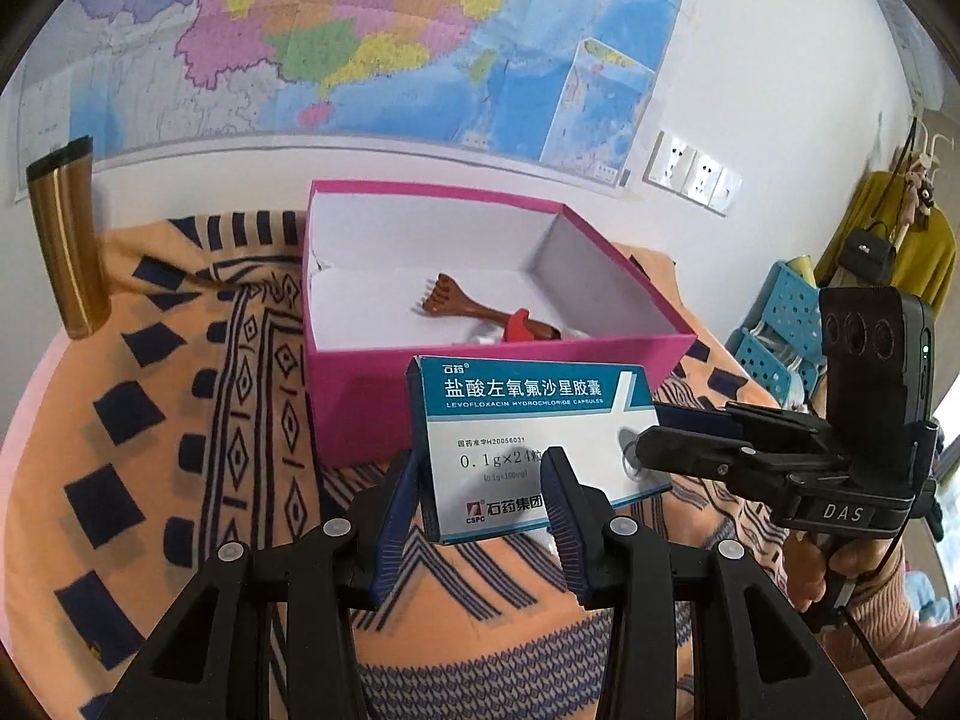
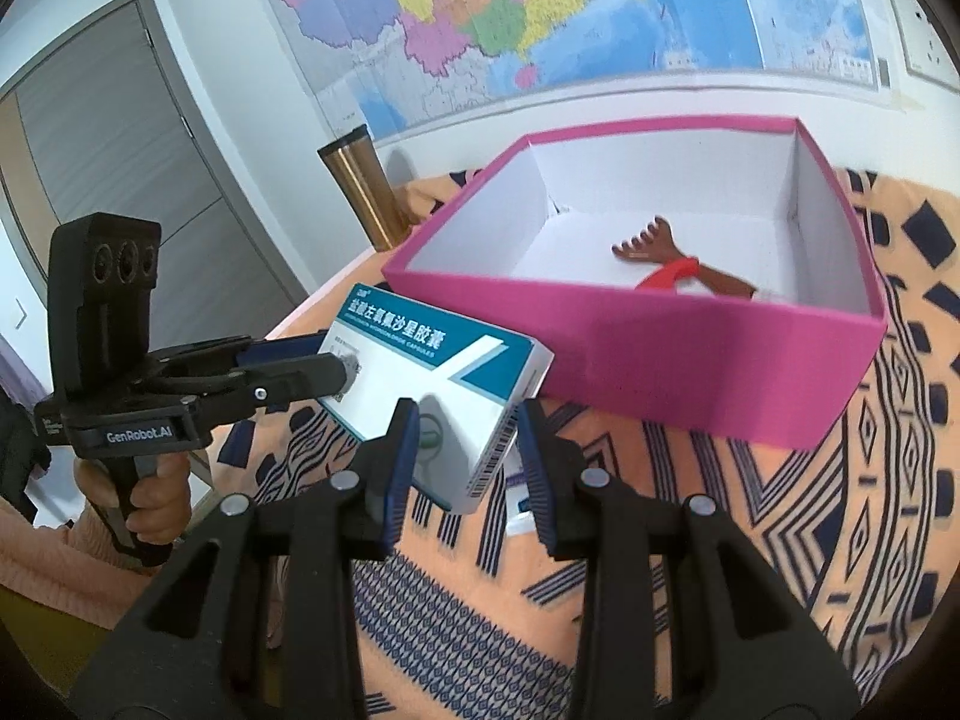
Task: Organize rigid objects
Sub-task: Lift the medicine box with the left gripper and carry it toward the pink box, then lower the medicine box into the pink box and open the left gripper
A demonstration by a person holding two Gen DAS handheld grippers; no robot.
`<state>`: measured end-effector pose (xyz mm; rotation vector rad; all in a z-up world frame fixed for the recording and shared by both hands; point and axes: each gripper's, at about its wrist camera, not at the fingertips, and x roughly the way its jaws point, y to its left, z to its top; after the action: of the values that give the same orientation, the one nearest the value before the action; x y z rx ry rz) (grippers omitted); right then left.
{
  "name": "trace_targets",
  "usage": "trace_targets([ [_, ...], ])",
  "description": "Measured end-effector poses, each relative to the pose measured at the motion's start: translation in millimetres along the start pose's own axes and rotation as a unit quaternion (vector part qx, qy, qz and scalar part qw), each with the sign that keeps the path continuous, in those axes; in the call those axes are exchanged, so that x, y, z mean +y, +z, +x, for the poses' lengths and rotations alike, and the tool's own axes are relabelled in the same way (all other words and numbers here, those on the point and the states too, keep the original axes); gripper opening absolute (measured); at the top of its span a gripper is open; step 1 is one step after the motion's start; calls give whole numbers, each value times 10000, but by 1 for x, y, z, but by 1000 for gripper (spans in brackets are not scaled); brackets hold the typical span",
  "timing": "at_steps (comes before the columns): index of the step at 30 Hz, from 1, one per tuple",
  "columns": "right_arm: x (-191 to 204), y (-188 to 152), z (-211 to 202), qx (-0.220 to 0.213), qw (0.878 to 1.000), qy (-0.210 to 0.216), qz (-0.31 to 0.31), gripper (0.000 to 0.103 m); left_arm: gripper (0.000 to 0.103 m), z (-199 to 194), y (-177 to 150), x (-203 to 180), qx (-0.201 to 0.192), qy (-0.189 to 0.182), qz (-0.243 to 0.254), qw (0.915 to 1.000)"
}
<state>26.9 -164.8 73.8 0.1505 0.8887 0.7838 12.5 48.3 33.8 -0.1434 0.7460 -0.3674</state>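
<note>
A white and teal medicine box (image 1: 528, 450) is held above the patterned cloth, just in front of the pink open box (image 1: 480, 384). My left gripper (image 1: 483, 498) is shut on its left end. My right gripper (image 2: 465, 450) is shut on its other end; it shows in the left wrist view (image 1: 645, 453) at the right. The medicine box (image 2: 444, 384) lies tilted in the right wrist view, with the left gripper (image 2: 342, 375) on its far end. The pink box (image 2: 690, 354) holds a brown wooden scratcher (image 2: 666, 255) with a red piece on it.
A gold tumbler (image 1: 66, 240) stands at the table's back left, also seen in the right wrist view (image 2: 363, 192). An orange and navy cloth (image 1: 180, 450) covers the table. A small white packet (image 2: 519, 504) lies on the cloth below the medicine box. A map hangs on the wall behind.
</note>
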Motion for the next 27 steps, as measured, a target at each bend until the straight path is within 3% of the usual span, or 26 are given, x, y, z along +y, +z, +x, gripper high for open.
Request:
trace_targets([
  [27, -8, 33, -1, -338, 9992, -161, -126, 37, 42, 8, 31, 1, -229, 6, 89, 9997],
])
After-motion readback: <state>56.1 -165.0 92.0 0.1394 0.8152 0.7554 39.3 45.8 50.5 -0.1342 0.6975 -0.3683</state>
